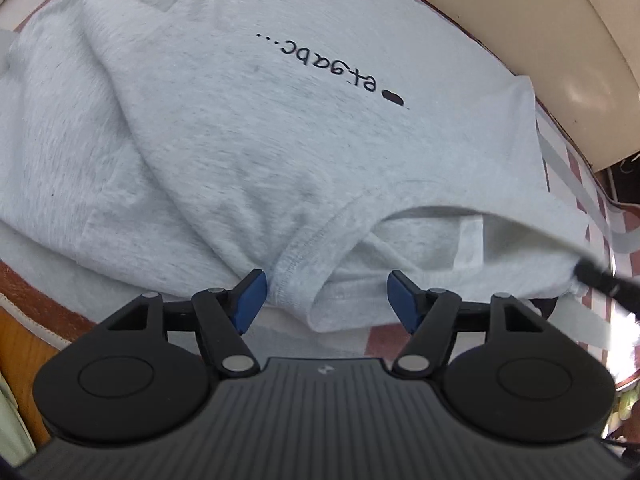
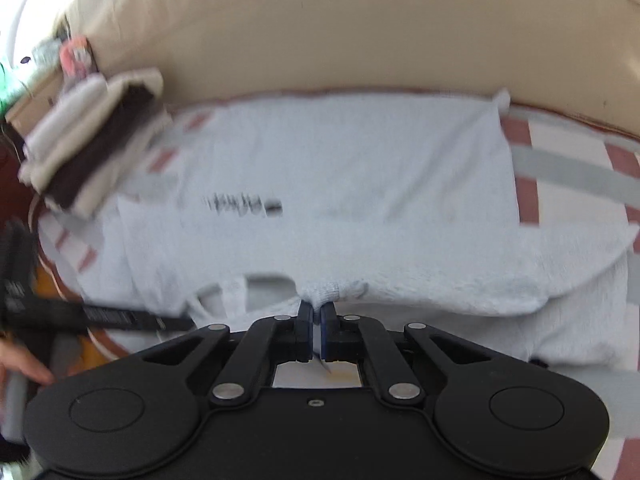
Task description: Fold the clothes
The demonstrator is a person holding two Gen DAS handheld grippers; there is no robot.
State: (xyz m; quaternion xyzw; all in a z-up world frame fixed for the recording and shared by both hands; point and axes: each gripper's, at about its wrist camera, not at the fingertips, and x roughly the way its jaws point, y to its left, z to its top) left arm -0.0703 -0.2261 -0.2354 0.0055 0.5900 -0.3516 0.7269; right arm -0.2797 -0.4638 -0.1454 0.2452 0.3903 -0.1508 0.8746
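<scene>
A light grey T-shirt (image 1: 280, 120) with small black lettering lies spread face up on a striped cover. Its neck opening faces me in both views. My left gripper (image 1: 326, 296) is open at the shirt's near edge. A fold of the neckline hem lies between its blue pads (image 1: 252, 300), which do not press on it. My right gripper (image 2: 317, 318) is shut on a pinch of the T-shirt (image 2: 340, 168) beside the neck opening, with the cloth bunched and pulled up at the tips. In the left wrist view, a black fingertip (image 1: 592, 276) of the right gripper shows at the shirt's right edge.
A stack of folded clothes (image 2: 88, 148) sits at the back left on the striped red, white and grey cover (image 2: 568, 152). A cream cushion (image 2: 320, 32) runs along the far side. A person's hand (image 2: 24, 364) shows at the lower left. Wood (image 1: 24, 344) borders the near left.
</scene>
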